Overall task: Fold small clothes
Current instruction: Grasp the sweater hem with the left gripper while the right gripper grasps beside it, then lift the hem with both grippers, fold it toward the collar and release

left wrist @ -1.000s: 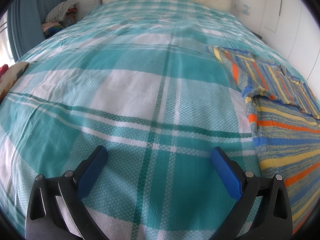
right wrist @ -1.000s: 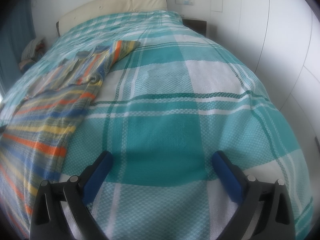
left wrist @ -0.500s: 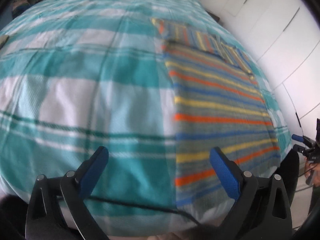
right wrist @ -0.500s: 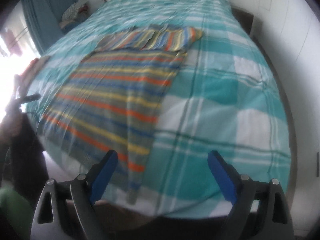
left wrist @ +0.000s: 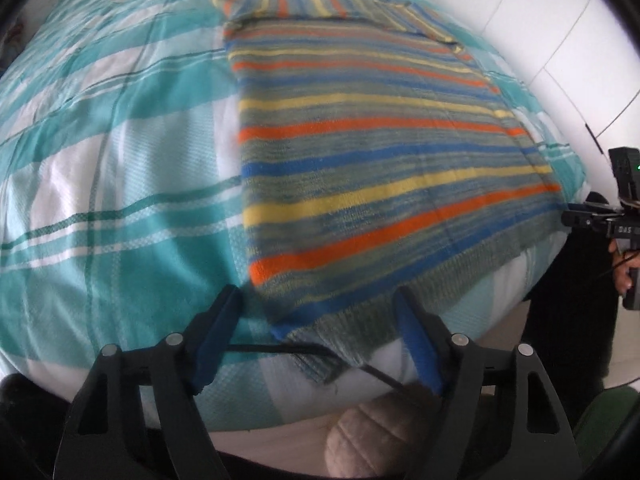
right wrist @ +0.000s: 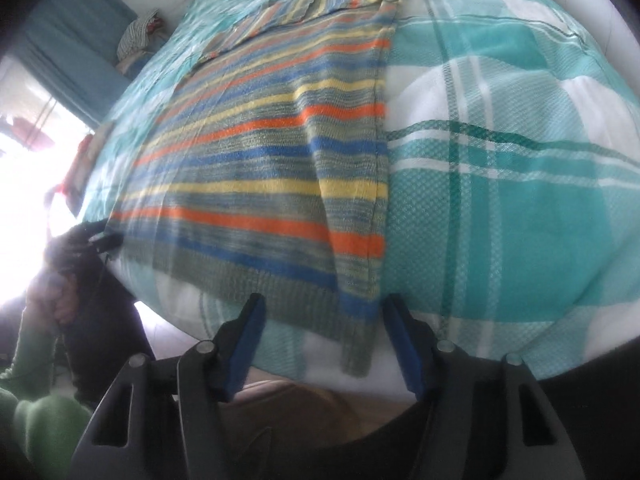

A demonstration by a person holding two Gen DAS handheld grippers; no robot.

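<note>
A knitted sweater [left wrist: 380,152] with orange, yellow, blue and grey-green stripes lies flat on the bed, its hem hanging over the near edge. My left gripper [left wrist: 316,316] points down at the hem's left corner. Its jaws are closing, the corner lies between the blue pads [left wrist: 218,320], and they do not press on it. My right gripper [right wrist: 324,316] stands over the sweater's [right wrist: 280,152] right hem corner, its jaws also closing around the cloth without gripping it. Each gripper shows small in the other view: right gripper [left wrist: 592,218], left gripper [right wrist: 100,238].
The bed has a teal and white plaid cover [left wrist: 100,160]. White wardrobe doors [left wrist: 560,20] stand to its right, a blue curtain [right wrist: 60,32] and a pile of clothes [right wrist: 138,34] to its left. A thin black cable [left wrist: 280,347] runs under the hem. A green sleeve [right wrist: 36,412] shows.
Both grippers swung from bare bedcover to the sweater's near hem and tipped further downward. Both pairs of jaws have narrowed, with a hem corner now between each.
</note>
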